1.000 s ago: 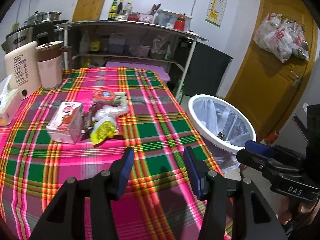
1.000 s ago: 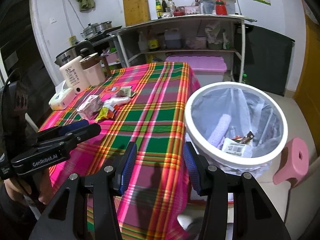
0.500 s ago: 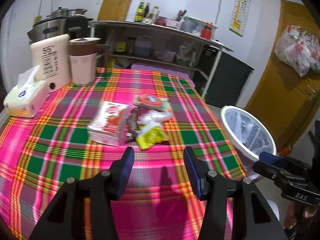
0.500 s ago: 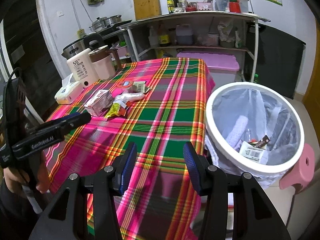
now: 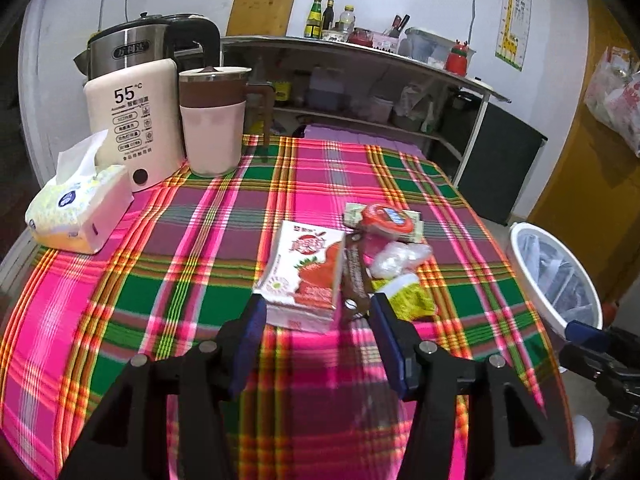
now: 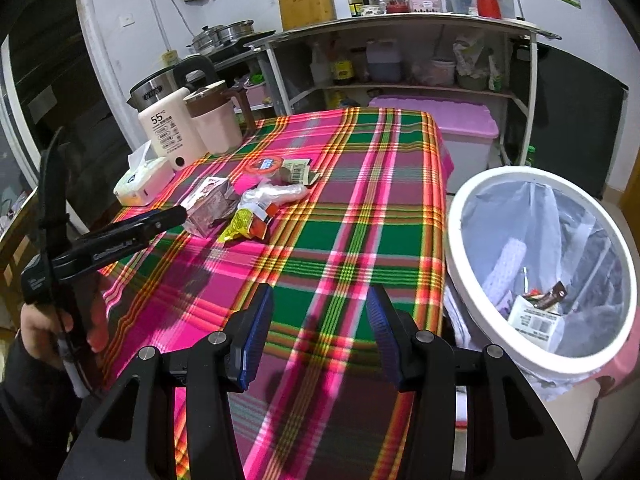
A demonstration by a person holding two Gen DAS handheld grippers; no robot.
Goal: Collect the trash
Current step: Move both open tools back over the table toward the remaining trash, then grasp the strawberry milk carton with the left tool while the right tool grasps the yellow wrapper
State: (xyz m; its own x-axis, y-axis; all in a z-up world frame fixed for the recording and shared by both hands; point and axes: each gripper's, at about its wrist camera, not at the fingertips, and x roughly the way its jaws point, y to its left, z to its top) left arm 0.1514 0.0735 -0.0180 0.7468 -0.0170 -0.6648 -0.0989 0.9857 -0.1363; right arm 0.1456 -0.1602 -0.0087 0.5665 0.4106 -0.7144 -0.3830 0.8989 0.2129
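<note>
Left gripper (image 5: 316, 312) gapes wide at lower centre, empty, just short of the strawberry carton (image 5: 306, 274) (trash pile mid-frame); right gripper (image 6: 320, 312), likewise wide, hovers beside the bin (image 6: 472, 216).

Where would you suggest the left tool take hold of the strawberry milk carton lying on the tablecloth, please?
Grip the strawberry milk carton across its two long side edges at the near end, coming in low from the near table edge. It lies flat with its length pointing at the left tool, whose open jaws roughly bracket it. The brown wrapper hugs its right edge, so keep that finger tight.
</note>
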